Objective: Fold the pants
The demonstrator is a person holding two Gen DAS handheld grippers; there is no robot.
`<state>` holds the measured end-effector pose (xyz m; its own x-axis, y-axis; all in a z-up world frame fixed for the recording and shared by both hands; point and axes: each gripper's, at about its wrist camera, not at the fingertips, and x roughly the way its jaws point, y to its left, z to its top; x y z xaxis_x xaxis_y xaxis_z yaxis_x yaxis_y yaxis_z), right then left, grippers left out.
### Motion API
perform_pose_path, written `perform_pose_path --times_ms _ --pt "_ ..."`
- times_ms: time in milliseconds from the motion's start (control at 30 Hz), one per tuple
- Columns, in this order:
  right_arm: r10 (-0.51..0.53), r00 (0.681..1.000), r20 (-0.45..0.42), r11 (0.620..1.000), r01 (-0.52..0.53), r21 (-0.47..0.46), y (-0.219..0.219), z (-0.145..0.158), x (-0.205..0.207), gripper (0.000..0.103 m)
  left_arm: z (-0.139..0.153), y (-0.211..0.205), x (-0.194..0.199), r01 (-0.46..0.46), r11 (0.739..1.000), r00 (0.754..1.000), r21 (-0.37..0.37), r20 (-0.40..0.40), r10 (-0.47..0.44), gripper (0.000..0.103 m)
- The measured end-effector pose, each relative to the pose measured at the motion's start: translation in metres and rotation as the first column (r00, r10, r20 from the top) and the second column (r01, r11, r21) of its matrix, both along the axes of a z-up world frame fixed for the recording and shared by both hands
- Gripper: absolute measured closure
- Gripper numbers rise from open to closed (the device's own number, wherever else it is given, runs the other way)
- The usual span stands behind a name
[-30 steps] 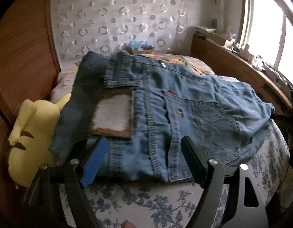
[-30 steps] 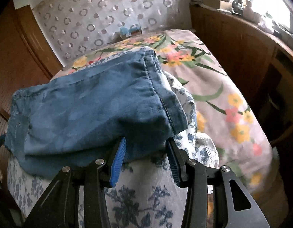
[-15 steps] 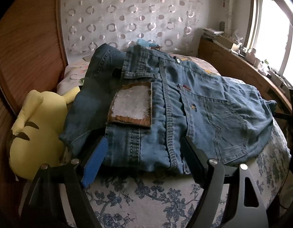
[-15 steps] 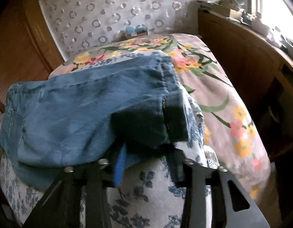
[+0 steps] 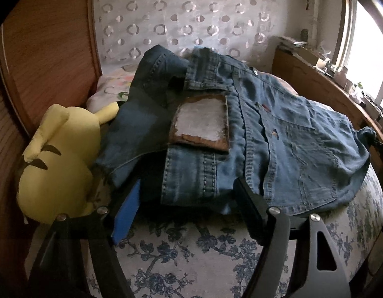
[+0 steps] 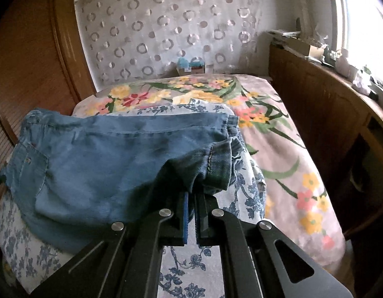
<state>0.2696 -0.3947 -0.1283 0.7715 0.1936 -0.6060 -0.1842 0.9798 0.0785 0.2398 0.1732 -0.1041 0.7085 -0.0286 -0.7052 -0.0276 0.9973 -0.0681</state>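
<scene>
Jeans, 1 pr, folded on bed's near edge beside 1 yellow plush; L gripper fingers apart at waistband, R gripper clamped on hem.

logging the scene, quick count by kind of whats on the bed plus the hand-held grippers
jeans: 1
yellow plush toy: 1
blue floral cloth: 1
flowered bedspread: 1
hand-held grippers: 2, left hand-held gripper open at the waistband, right hand-held gripper shut on the jeans' hem
total: 6
</scene>
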Motion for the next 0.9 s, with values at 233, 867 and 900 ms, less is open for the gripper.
perform_pose_path --times_ms 233,867,900 --pt "-0.006 1.000 0.007 1.000 0.006 -0.005 0.002 0.003 -0.005 0.100 0.001 -0.009 0.001 0.016 0.999 0.999 0.030 0.042 -0.017 0.063" --pt "-0.051 0.991 0.121 0.999 0.052 -0.003 -0.007 0.028 -0.040 0.101 0.066 -0.038 -0.023 0.053 0.991 0.980 0.119 0.184 -0.074 0.084" --pt "-0.039 0.994 0.103 0.999 0.039 0.007 -0.007 0.025 -0.037 0.101 0.068 -0.039 -0.022 0.055 0.990 0.980 0.126 0.185 -0.078 0.084"
